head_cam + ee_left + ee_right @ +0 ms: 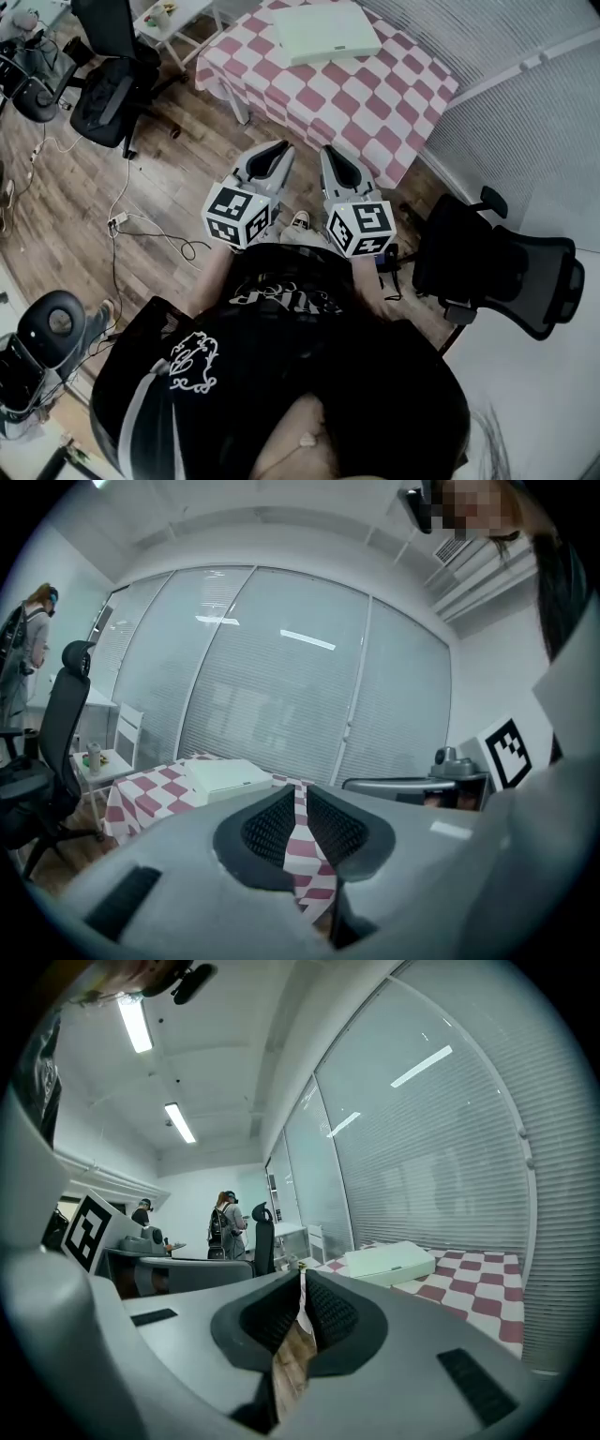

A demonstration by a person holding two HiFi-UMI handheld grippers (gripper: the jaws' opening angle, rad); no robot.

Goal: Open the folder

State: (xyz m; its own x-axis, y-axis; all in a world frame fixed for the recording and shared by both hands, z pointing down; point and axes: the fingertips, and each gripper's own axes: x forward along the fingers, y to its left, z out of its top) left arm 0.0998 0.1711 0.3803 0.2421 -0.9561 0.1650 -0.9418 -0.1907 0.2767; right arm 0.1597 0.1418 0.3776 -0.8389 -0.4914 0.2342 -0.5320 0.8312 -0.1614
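Brown wood makes up the floor [75, 206], and a lot of it is hidden under the person's black shirt [281, 375] at the bottom of the head view. A table with a pink and white checked cloth [375, 103] stands ahead, and its far end is cut off by the top of the picture. A black office chair [497, 262] stands at the right, close to the table's corner. Another black chair [108, 94] stands at the left, with its top cut off too. The folder [324, 33] is pale and flat. It lies shut on the far part of the cloth, well away from both grippers, and its far edge runs out of the picture. The left gripper [279, 150] and the right gripper [331, 152] are side by side in front of the person, over the floor and short of the table. The hands that hold them are hidden under the marker cubes. In each gripper view the two jaws are pressed together with nothing between them. Thin cables [141, 220] trail over the floor at the left. A bit of a pale shoe [300, 221] peeks out between the cubes.
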